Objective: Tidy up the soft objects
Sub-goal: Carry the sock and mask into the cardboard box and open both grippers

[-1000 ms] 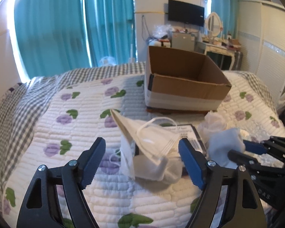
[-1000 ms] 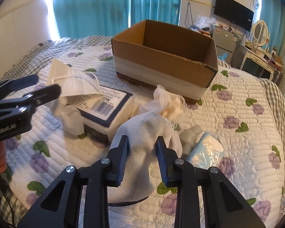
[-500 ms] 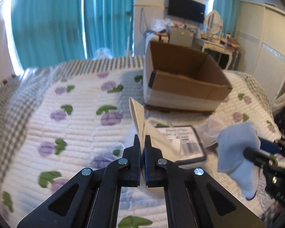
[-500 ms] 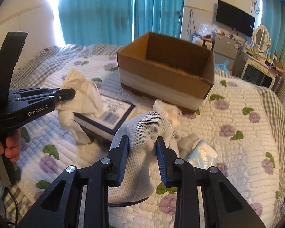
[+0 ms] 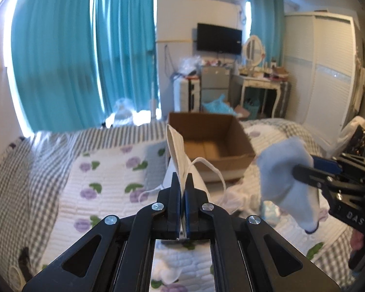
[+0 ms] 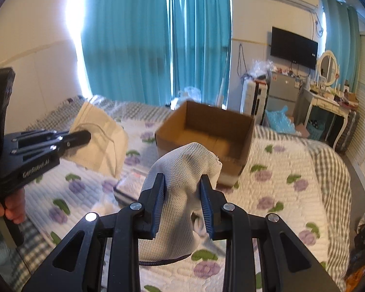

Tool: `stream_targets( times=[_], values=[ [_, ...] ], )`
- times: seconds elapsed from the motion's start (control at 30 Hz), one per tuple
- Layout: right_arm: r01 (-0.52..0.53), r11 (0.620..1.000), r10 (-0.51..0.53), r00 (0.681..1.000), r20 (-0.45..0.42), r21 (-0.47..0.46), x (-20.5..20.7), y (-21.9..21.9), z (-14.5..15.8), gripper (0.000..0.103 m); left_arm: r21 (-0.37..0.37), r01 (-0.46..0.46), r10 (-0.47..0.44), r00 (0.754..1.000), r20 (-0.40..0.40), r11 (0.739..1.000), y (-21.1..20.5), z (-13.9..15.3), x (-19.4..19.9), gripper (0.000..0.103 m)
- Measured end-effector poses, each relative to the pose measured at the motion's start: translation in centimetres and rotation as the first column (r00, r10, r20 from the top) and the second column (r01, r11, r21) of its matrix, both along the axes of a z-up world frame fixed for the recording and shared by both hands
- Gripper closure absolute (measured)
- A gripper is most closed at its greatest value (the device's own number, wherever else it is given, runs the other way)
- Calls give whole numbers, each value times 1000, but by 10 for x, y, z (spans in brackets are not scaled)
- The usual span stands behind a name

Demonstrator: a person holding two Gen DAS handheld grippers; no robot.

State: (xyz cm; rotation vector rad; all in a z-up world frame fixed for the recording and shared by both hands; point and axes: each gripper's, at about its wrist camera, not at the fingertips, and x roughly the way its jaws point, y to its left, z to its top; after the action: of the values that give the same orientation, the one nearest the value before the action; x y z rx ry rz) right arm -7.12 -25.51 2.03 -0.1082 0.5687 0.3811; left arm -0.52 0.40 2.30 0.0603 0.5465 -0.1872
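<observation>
With the face mask (image 5: 176, 146) pinched thinly in the left gripper (image 5: 182, 182) and the mesh sock (image 6: 182, 170) clamped by the right gripper (image 6: 182, 187) — both held above the quilted bed (image 6: 292, 177), short of the cardboard box (image 6: 206, 131) — a slip or snagged loop could be risked, teal curtains (image 6: 158, 36) beyond.

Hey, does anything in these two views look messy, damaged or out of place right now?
Nothing looks damaged or spilled. The left gripper is shut on a face mask and the right gripper on a mesh sock, both lifted above the quilt. The cardboard box sits upright and open. A few loose soft items lie on the quilt.
</observation>
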Motion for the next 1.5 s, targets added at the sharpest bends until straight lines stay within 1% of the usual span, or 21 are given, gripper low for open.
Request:
stream_targets(
  times=[0.1,0.2,0.37,0.5,0.6,0.73,0.8,0.83,0.9,0.93,1.0,1.03,1.07,1.1,1.13,1.17,1.23,1.33,1.4,1.47,1.5],
  values=[
    [-1,1000,1,1000,31,8,10,-5,22,75,-19,19,-18,1000,6,1000,-5,11,11,102],
    [3,1000,-4,999,50,7,25,-8,36,75,-6,28,-28,1000,13,1000,-12,17,29,102],
    [4,1000,-6,997,75,26,68,-14,61,75,1,48,-48,999,18,999,-26,21,72,102],
    [6,1000,-7,997,82,20,112,-11,69,75,14,57,-57,998,11,998,-38,15,112,101],
    [19,1000,-19,998,67,3,152,-5,61,75,28,59,-59,998,-9,998,-47,1,144,101],
    [39,999,-38,999,20,-20,209,1,29,75,67,70,-68,997,-33,995,-58,-28,181,101],
    [43,999,-43,999,-1,-25,229,2,13,75,72,75,-71,996,-56,995,-63,-42,195,100],
    [45,999,-45,999,-15,-25,239,2,3,75,73,79,-74,995,-70,994,-63,-50,203,97],
    [48,999,-49,998,-41,-24,255,1,-16,75,78,88,-81,993,-85,993,-66,-60,210,96],
    [49,999,-50,998,-49,-23,262,0,-26,73,90,91,-82,992,-99,992,-67,-66,214,94],
    [56,998,-57,997,-54,-9,270,-5,-38,69,128,82,-65,989,-129,988,-72,-76,219,93],
    [69,997,-68,996,-58,16,274,-11,-43,63,138,76,-57,989,-133,987,-74,-78,219,90],
    [74,996,-72,995,-66,40,275,-14,-45,55,148,73,-53,989,-135,986,-74,-80,218,82],
    [80,995,-76,995,-71,55,275,-18,-45,51,152,75,-55,990,-132,986,-76,-81,216,77],
    [84,995,-80,994,-67,56,273,-20,-45,43,155,70,-51,991,-122,985,-76,-80,213,60],
    [92,994,-89,995,-53,52,269,-22,-42,41,157,58,-41,993,-109,986,-76,-77,209,43],
    [96,994,-96,995,-18,46,259,-25,-30,39,142,44,-35,997,-64,989,-73,-66,197,32],
    [110,993,-111,994,2,52,241,-28,-8,29,124,42,-37,999,-40,991,-70,-44,177,30],
    [118,992,-119,993,20,47,226,-32,7,24,113,38,-36,999,-23,993,-67,-25,160,26],
    [126,992,-127,991,45,25,201,-36,28,14,110,28,-29,1000,7,993,-64,-3,139,12],
    [128,992,-129,990,53,20,193,-38,34,12,108,20,-24,999,32,994,-61,8,126,10]
  ],
)
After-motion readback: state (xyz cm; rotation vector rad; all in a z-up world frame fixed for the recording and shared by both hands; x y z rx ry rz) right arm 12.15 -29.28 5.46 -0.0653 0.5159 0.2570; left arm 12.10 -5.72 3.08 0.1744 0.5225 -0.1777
